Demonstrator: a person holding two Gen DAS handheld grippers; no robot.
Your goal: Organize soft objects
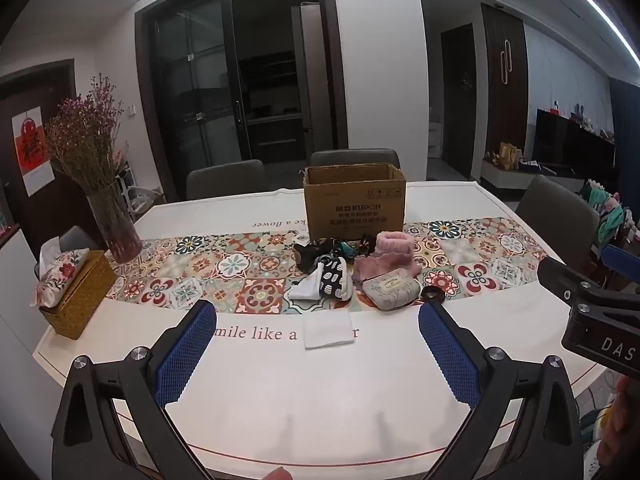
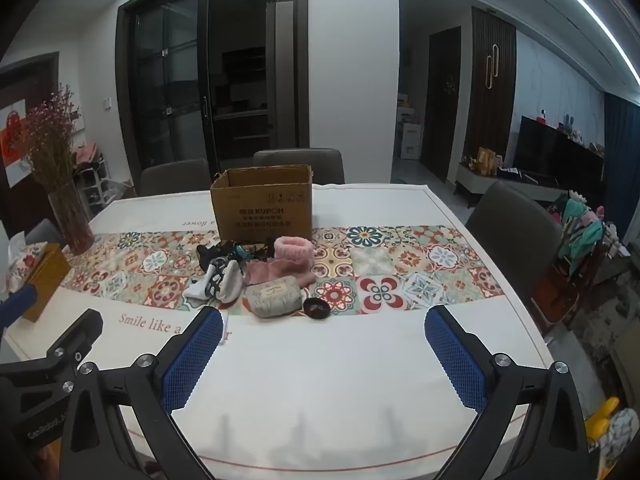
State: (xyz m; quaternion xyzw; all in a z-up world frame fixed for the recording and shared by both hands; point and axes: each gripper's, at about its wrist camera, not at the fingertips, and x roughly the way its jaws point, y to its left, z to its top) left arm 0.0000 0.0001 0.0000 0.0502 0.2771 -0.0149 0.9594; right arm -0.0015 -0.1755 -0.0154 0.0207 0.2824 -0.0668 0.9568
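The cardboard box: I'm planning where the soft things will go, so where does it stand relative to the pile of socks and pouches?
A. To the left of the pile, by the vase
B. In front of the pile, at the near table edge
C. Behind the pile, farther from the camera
C: the cardboard box stands open-topped just behind the pile, on its far side.

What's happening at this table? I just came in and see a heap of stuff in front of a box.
A person holds a gripper in each hand; the left gripper and right gripper are both open, empty and short of the pile. Socks, a pink fuzzy item and a grey pouch lie heaped on the patterned runner before the open cardboard box. A white cloth lies apart, nearer. Nothing has been picked up.
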